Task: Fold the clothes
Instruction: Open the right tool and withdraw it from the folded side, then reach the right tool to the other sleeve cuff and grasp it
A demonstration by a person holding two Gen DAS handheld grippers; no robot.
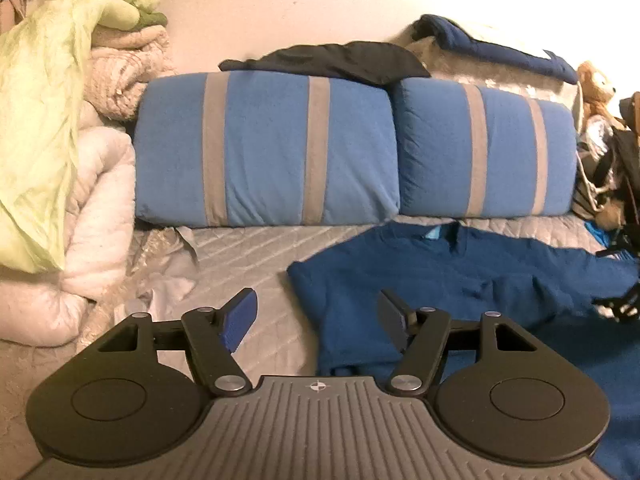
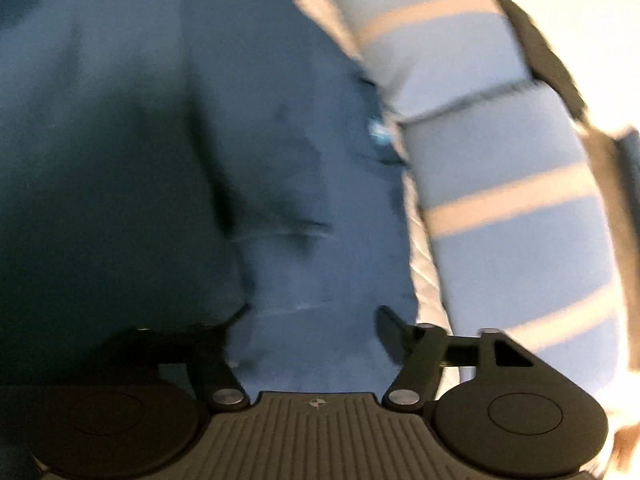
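Two claws, the left claw (image 1: 316, 320) and the right claw (image 2: 312, 332), hang spread and empty over a dark blue shirt (image 1: 460, 280) lying flat on the quilted bed (image 1: 248, 248), near two blue striped pillows (image 1: 264, 148) at the far side.

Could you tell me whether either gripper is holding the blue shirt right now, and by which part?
Nothing is held. The left gripper and right gripper are both open above the blue shirt.
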